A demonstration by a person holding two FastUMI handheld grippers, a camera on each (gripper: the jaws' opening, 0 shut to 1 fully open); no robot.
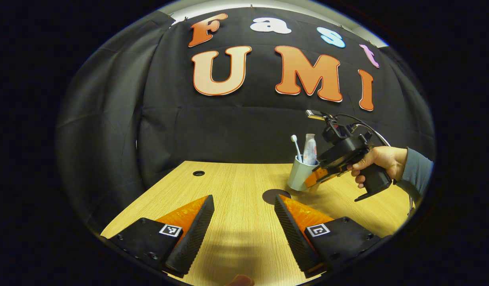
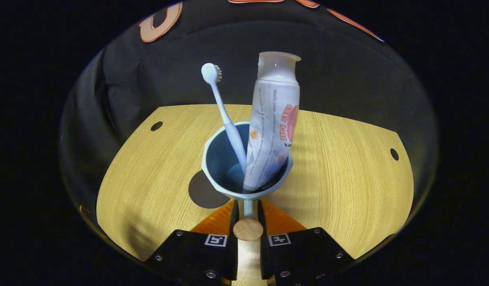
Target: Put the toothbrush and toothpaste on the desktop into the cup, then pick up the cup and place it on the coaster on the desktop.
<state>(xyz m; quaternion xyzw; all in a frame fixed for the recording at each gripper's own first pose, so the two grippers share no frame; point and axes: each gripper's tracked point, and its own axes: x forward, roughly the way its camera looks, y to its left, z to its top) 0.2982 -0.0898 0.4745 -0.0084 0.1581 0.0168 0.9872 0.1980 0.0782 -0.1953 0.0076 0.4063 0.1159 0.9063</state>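
Gripping the cup's handle point(image 2: 248, 207) between closed fingers, right gripper point(image 2: 247, 214), cup point(image 2: 224, 159) just ahead holding toothbrush point(image 2: 224, 111) and toothpaste point(image 2: 273, 119), dark coaster point(image 2: 202, 190) beside it on the surface point(image 2: 348, 159), left gripper point(image 1: 244, 222) fingers apart, holding nothing.

Recording booth, not a home: black cloth wall point(image 1: 236, 127) behind a bare wood-grain table point(image 1: 236, 178) with cable holes point(image 1: 198, 173).

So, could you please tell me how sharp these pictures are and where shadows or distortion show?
Left gripper view: fisheye bends the desk edges; the cup is small but sharp; a soft shadow lies between the left gripper fingers. Right gripper view: cup, toothbrush and toothpaste are crisp, without glare; the desk bulges.
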